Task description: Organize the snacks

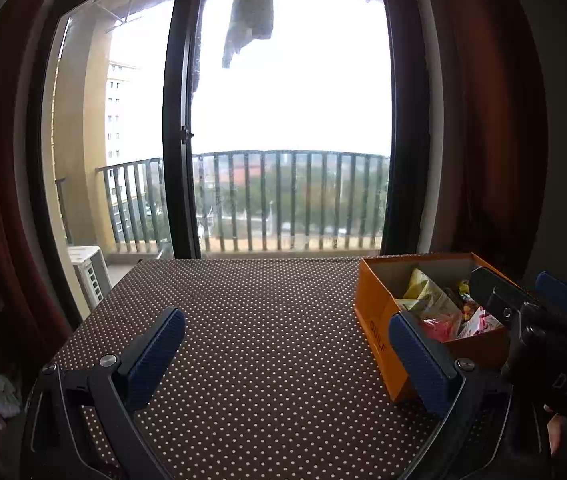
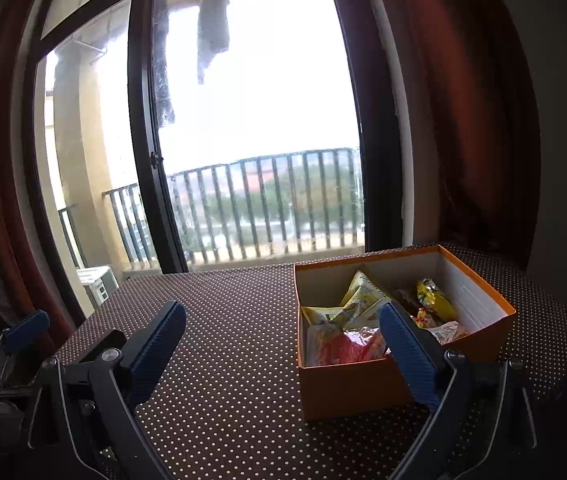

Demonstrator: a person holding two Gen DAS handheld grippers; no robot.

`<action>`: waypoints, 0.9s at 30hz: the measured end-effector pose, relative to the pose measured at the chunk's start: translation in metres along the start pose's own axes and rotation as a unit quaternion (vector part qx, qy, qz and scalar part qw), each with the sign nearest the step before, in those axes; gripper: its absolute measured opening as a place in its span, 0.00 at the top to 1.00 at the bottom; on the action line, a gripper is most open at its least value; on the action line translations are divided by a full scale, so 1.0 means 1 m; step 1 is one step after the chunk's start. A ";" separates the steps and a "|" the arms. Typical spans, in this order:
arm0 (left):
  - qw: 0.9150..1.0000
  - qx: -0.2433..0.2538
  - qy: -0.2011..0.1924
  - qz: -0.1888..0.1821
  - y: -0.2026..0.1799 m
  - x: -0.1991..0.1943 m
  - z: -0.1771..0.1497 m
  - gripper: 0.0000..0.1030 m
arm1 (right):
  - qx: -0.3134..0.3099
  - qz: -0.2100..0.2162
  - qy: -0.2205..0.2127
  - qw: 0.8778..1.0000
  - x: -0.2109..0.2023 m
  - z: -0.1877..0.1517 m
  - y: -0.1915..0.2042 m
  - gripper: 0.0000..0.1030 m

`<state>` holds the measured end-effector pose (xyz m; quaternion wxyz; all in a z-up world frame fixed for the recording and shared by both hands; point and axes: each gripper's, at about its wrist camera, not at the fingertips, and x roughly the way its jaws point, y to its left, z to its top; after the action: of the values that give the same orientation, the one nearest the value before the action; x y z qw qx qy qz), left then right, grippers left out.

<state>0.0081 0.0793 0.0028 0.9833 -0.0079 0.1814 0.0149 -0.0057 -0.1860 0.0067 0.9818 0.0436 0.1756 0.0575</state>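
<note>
Both grippers hover with ribbed blue pads spread wide and nothing between them: the left gripper (image 1: pixel 285 354) over bare polka-dot tablecloth (image 1: pixel 263 320), the right gripper (image 2: pixel 283 350) just before the orange cardboard box (image 2: pixel 347 388). The box sits near the table's far right corner, holding crinkly snack packets (image 2: pixel 359 304).

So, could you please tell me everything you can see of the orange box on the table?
The orange box looks like cardboard, orange outside and pale inside, with no lid on it. It sits flat on the dotted tablecloth, toward the right, with lettering on its left side. Inside lie snack packets: pale yellow ones, a bright yellow one and a red-pink one. Neither gripper visibly touches it.
</note>
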 end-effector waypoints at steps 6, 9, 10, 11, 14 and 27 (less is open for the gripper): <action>1.000 -0.002 0.004 0.003 0.001 0.001 0.001 0.01 | 0.003 -0.001 -0.001 1.000 -0.001 -0.001 -0.004 0.04; 1.000 -0.002 0.001 0.005 0.000 0.000 0.002 0.01 | 0.006 -0.003 -0.003 1.000 -0.003 0.000 -0.005 0.04; 1.000 -0.001 0.000 0.006 0.000 0.000 0.001 0.01 | 0.007 -0.003 -0.004 1.000 -0.003 0.000 -0.006 0.04; 1.000 0.000 -0.001 0.007 -0.001 -0.001 0.002 0.01 | 0.007 -0.004 -0.004 1.000 -0.003 0.000 -0.006 0.04; 1.000 0.002 -0.002 0.010 -0.002 -0.002 0.002 0.01 | 0.007 -0.006 -0.006 1.000 -0.004 0.001 -0.007 0.04; 1.000 0.000 -0.008 0.024 -0.002 -0.008 0.004 0.01 | 0.005 0.001 -0.012 1.000 -0.006 0.002 -0.005 0.03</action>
<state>0.0023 0.0771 0.0090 0.9840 -0.0033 0.1740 0.0388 -0.0103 -0.1922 0.0099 0.9835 0.0495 0.1644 0.0572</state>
